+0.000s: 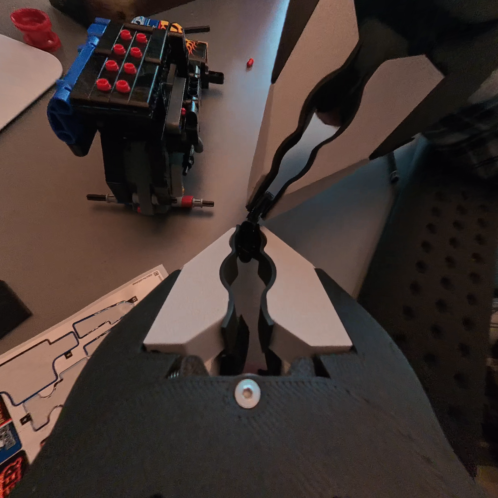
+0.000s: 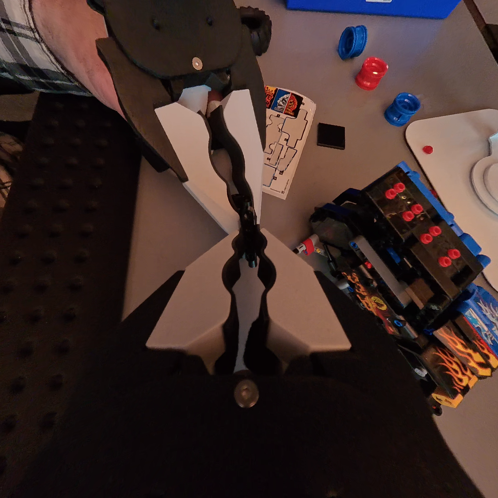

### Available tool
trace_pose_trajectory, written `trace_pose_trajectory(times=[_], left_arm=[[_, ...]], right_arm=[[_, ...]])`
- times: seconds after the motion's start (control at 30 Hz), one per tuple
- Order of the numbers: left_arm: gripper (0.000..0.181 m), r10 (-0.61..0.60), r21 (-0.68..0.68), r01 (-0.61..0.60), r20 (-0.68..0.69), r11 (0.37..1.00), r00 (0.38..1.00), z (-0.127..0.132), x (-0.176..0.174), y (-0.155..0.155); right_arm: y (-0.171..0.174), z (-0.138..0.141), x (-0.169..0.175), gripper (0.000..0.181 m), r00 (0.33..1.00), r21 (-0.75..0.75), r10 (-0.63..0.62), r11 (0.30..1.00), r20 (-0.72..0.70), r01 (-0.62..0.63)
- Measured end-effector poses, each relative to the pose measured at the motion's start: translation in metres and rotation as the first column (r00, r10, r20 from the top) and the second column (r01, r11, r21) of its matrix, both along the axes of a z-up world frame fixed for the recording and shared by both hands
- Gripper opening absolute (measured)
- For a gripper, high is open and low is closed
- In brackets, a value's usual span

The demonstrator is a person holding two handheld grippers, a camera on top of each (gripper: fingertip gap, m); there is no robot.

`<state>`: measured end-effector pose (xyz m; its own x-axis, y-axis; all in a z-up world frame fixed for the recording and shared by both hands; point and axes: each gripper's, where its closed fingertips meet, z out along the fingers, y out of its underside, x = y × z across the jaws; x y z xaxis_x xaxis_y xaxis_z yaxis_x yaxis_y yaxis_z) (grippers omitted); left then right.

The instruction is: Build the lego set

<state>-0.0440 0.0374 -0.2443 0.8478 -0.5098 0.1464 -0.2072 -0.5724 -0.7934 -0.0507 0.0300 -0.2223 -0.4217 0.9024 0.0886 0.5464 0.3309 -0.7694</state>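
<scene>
we hold both grippers tip to tip above the desk [image 1: 67, 242], near its edge beside a dark studded mat [image 2: 62, 215]. the left gripper [image 1: 248, 237] has its jaws pinching one end of a small black lego piece [image 1: 252, 229]; the right gripper [image 2: 249, 242] meets it from the opposite side, jaws pinching the other end of the same piece. the half-built lego truck [image 1: 134, 107] rests on the desk, well apart from the tips, with a sticker sheet [image 2: 285, 151] near it.
</scene>
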Motion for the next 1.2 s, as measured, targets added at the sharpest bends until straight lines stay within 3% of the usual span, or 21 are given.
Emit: trace_pose_trajectory(times=[0.27,0.63,0.77,0.93,1.2], left_arm=[[0.007,-0.019,0.006,0.02,-0.115,1.0,0.993,-0.006,-0.001,0.0],[0.008,-0.019,-0.044,0.02,0.023,0.999,1.0,-0.007,-0.002,-0.001],[0.008,-0.008,-0.06,0.011,0.054,0.998,0.999,-0.008,-0.003,-0.002],[0.008,-0.013,-0.065,0.017,0.059,0.998,0.998,-0.007,-0.001,-0.002],[0.008,-0.008,-0.092,0.019,0.122,0.996,0.993,-0.007,0.0,-0.002]], right_arm=[[-0.001,-0.006,0.001,0.004,0.999,0.013,0.026,1.0,0.048,-0.026],[-0.002,-0.006,-0.002,0.007,1.0,-0.155,0.02,0.988,0.02,-0.017],[0.005,0.0,0.003,0.022,1.0,-0.16,0.005,0.987,0.001,-0.005],[0.004,-0.016,0.007,0.005,0.998,-0.094,0.025,0.995,0.052,-0.02],[0.003,-0.017,0.006,0.005,0.998,-0.131,0.028,0.991,0.062,-0.02]])
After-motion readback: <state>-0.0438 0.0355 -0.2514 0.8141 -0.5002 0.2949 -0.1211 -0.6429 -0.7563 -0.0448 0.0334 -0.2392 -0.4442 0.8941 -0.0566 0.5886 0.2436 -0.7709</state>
